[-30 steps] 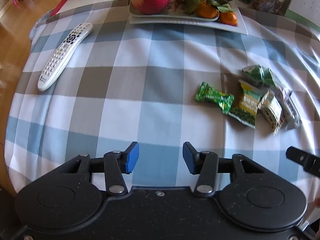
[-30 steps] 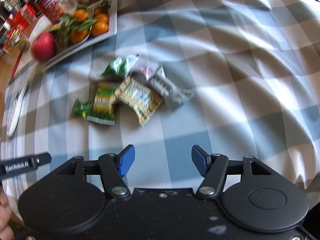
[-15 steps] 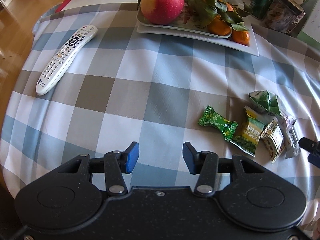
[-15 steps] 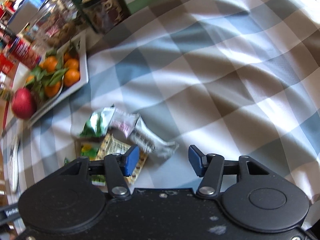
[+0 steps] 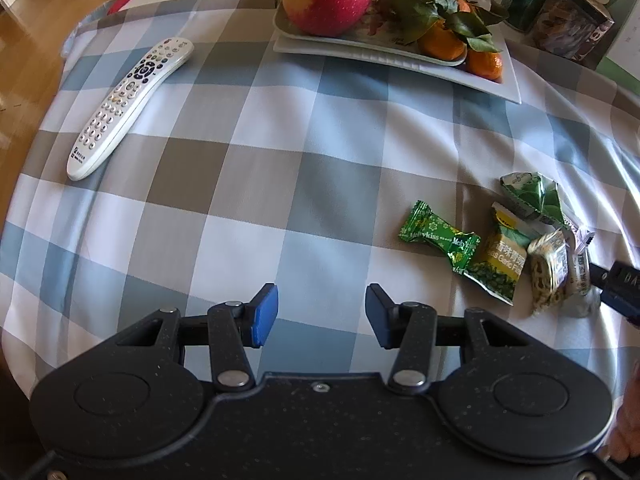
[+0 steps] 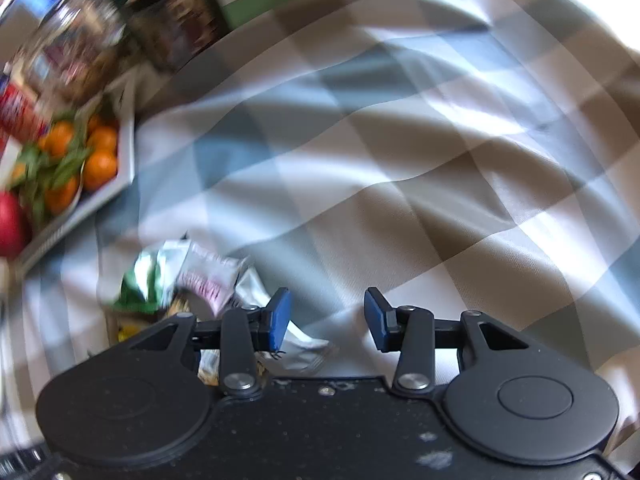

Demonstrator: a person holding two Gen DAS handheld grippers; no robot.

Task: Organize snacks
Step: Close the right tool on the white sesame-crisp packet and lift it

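Snack packets (image 5: 520,240) lie clustered at right on checked tablecloth (image 5: 280,184). Right gripper (image 6: 326,316), jaws just narrowing, nothing pinched yet, sits over silver packet (image 6: 296,344). Left gripper (image 5: 322,314) gapes empty. Packets look light, crinkly, slippery; best pinched at a crimped end.

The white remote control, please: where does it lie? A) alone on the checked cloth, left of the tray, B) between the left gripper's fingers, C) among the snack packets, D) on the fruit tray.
A: the remote control lies alone on the cloth, left of the fruit tray, far from the snack packets.
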